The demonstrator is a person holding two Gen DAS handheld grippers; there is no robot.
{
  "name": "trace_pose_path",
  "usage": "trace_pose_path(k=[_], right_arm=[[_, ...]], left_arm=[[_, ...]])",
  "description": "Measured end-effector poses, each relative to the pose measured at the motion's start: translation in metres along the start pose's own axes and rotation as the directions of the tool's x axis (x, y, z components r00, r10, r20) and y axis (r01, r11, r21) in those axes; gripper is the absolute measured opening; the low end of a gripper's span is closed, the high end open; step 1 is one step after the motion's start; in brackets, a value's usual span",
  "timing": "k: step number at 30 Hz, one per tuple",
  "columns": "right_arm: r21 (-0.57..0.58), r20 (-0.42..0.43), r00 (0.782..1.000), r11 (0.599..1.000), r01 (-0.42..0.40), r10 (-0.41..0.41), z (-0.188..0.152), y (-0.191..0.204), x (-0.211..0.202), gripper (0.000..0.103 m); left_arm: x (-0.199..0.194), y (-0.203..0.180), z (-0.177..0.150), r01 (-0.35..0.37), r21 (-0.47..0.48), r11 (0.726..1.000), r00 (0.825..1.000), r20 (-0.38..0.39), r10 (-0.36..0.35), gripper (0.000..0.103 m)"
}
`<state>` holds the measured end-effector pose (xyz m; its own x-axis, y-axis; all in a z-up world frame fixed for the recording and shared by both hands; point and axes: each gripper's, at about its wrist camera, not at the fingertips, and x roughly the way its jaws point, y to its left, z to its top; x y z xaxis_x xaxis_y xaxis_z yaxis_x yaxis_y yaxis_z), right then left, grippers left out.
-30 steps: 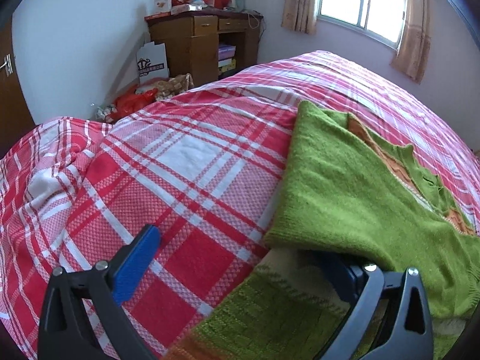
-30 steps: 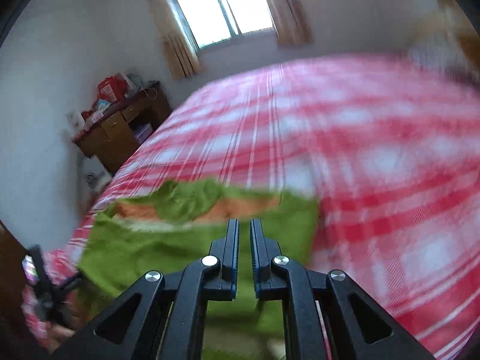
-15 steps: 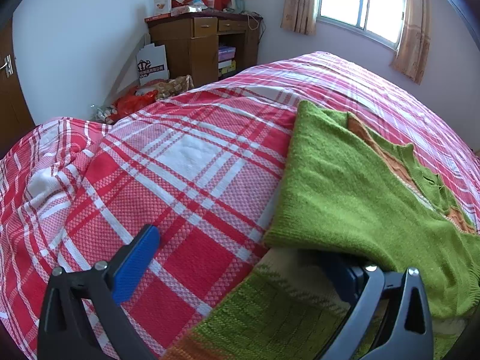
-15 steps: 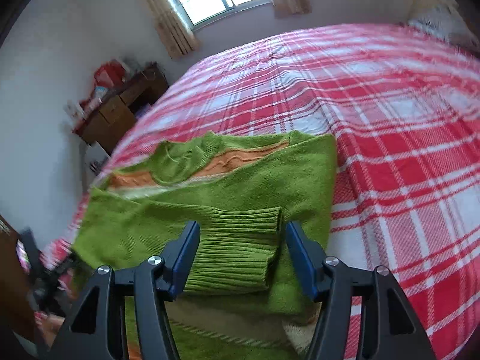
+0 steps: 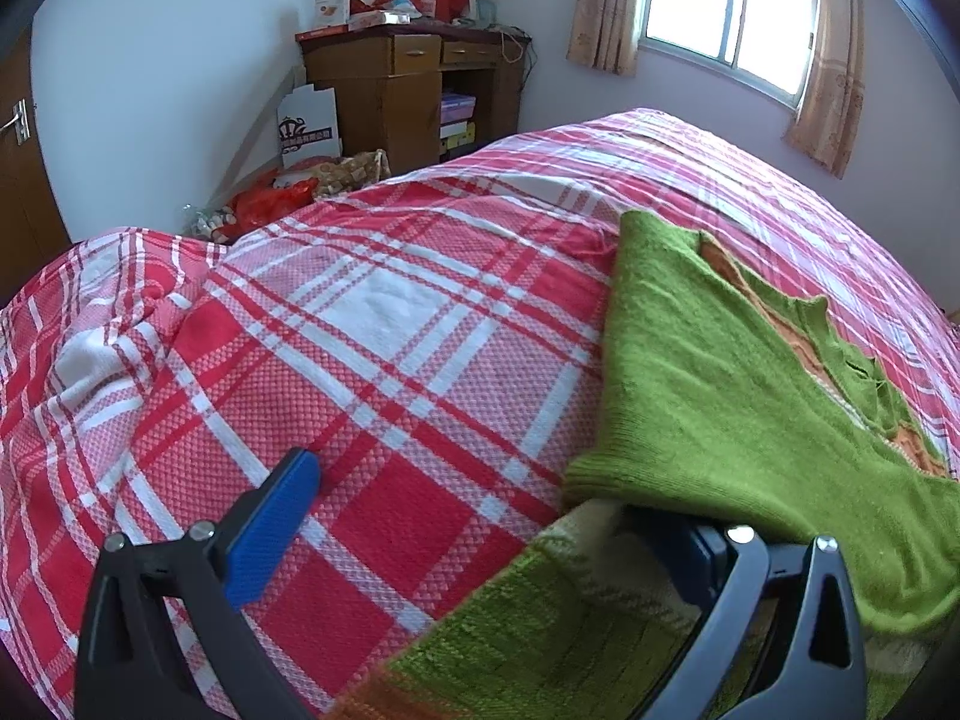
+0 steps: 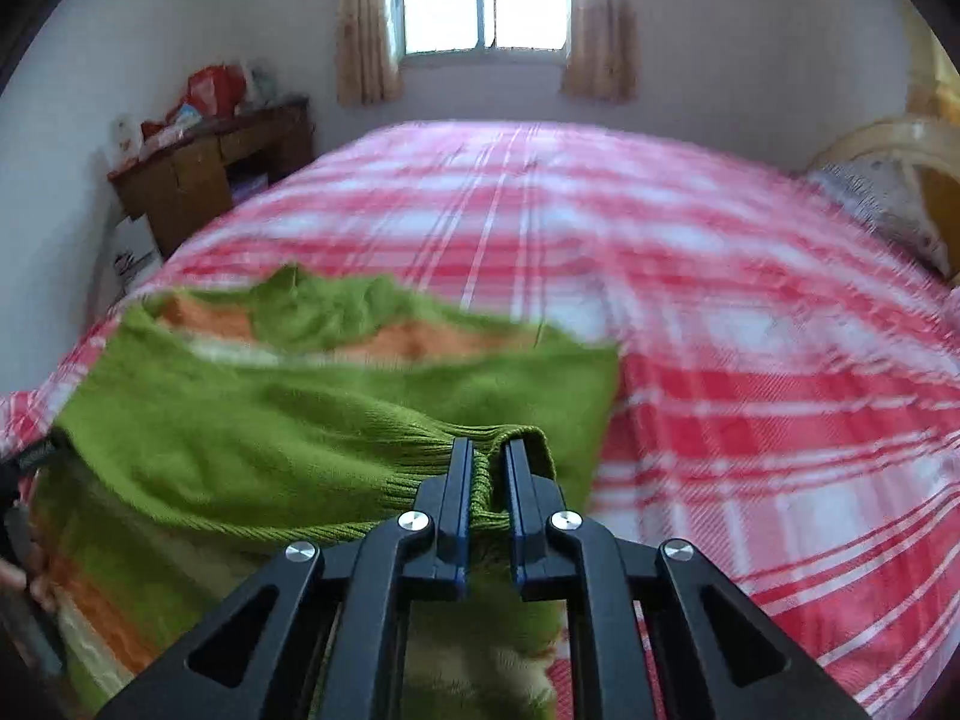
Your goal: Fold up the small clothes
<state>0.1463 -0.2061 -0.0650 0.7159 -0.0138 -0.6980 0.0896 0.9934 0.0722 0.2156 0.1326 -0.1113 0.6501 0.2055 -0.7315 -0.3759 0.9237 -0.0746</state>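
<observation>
A small green knitted sweater with orange and cream stripes lies on the red plaid bed, a sleeve folded across its body. My left gripper is open at the sweater's lower left corner; its right finger is under the folded sleeve, its left finger over bare bedspread. In the right wrist view the sweater fills the lower left. My right gripper is shut on the ribbed cuff of the sleeve and holds it slightly raised.
The red and white plaid bedspread covers the whole bed. A wooden desk with boxes stands by the far wall. Bags lie on the floor. A pillow sits at the headboard.
My right gripper was open around the sleeve cuff half a second ago; it has closed on the cuff and lifted it. The left gripper has not moved.
</observation>
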Motion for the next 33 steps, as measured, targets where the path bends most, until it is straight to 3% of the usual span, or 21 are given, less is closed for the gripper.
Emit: trace_pose_path(k=[2,5,8,13,18,21,22,27,29,33], right_arm=[[0.015,-0.050,0.999,1.000,-0.019,0.020,-0.011,-0.005,0.013,0.010],[0.003,-0.037,0.999,1.000,-0.016,0.016,-0.014,-0.002,0.010,0.014],[-0.031,-0.040,0.999,1.000,-0.003,0.001,-0.015,0.003,0.009,0.019],[0.007,0.015,1.000,1.000,-0.006,0.006,-0.022,-0.001,-0.015,0.034],[0.057,0.169,0.985,0.998,0.033,-0.042,-0.024,-0.008,-0.055,0.041],[0.009,0.151,0.988,1.000,0.000,-0.002,-0.018,0.004,-0.055,0.039],[-0.005,0.144,0.989,1.000,-0.010,0.011,-0.018,0.008,-0.053,0.033],[-0.046,0.014,0.997,0.996,-0.081,0.082,-0.025,0.023,-0.020,0.032],[-0.059,-0.033,0.997,0.996,-0.067,0.065,-0.035,0.025,-0.005,0.032],[-0.069,-0.013,0.998,0.996,-0.062,0.061,-0.038,0.024,-0.002,0.032]], left_arm=[[-0.001,0.000,0.001,0.001,0.013,1.000,1.000,-0.009,0.000,0.103],[-0.008,0.006,-0.002,-0.038,0.045,0.998,0.999,-0.027,0.039,0.103],[-0.019,0.025,-0.005,-0.014,0.015,1.000,0.999,-0.051,0.015,0.103],[-0.046,0.036,0.002,-0.091,0.035,0.995,0.995,0.036,0.090,0.103],[-0.065,0.004,0.022,0.023,0.122,0.992,0.990,0.132,-0.039,0.103],[-0.064,-0.027,0.025,0.072,0.222,0.972,0.978,0.177,-0.113,0.103],[-0.059,-0.036,0.024,0.070,0.247,0.967,0.979,0.170,-0.114,0.103],[-0.008,-0.050,0.007,-0.007,0.303,0.953,0.999,0.033,-0.003,0.098],[-0.001,-0.036,0.004,0.043,0.249,0.967,0.999,0.019,-0.050,0.099],[0.006,-0.026,0.006,0.086,0.182,0.980,0.996,-0.025,-0.083,0.103]])
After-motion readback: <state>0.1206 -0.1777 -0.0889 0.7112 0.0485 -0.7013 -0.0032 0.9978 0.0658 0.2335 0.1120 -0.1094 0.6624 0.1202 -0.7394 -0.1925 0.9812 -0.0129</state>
